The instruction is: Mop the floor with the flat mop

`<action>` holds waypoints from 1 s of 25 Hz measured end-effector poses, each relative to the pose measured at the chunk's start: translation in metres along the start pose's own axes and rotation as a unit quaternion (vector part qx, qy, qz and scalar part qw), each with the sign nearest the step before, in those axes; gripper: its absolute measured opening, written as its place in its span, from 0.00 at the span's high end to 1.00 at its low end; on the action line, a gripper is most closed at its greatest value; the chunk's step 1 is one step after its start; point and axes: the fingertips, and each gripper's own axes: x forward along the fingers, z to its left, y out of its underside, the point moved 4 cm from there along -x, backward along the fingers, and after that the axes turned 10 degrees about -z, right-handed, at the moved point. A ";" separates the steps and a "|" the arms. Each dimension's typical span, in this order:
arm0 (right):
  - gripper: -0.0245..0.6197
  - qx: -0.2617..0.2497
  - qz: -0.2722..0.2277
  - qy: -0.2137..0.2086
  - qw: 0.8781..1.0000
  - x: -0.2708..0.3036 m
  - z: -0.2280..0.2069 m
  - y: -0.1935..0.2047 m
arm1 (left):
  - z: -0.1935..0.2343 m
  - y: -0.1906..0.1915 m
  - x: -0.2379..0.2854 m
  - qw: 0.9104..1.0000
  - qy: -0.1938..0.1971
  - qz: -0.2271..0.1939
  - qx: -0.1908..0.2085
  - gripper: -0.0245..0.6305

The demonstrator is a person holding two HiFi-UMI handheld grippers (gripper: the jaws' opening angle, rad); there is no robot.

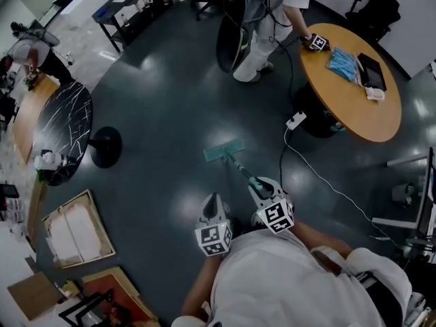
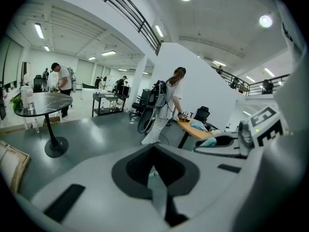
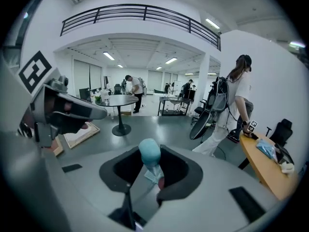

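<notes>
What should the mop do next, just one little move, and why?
Probably a short push of the flat mop head straight ahead over the dark floor. It lies flat, and the right gripper is shut on the mop handle. A white power strip lies ahead to the right, so I would keep left of it.

Your white two-jaw left gripper (image 1: 214, 206) points forward and down, jaws together, nothing between them. Your white right gripper (image 1: 262, 189), just beside it, clamps the teal-capped mop handle (image 3: 149, 153).
</notes>
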 end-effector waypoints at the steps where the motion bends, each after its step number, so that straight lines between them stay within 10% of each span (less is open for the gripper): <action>1: 0.79 0.000 0.000 -0.002 1.000 -0.008 0.005 0.002 | -0.004 0.001 -0.001 1.000 0.004 0.001 0.003 0.95; 25: 0.79 -0.004 -0.013 -0.010 1.000 -0.024 0.020 0.021 | -0.018 0.002 -0.009 1.000 0.002 -0.017 0.017 0.95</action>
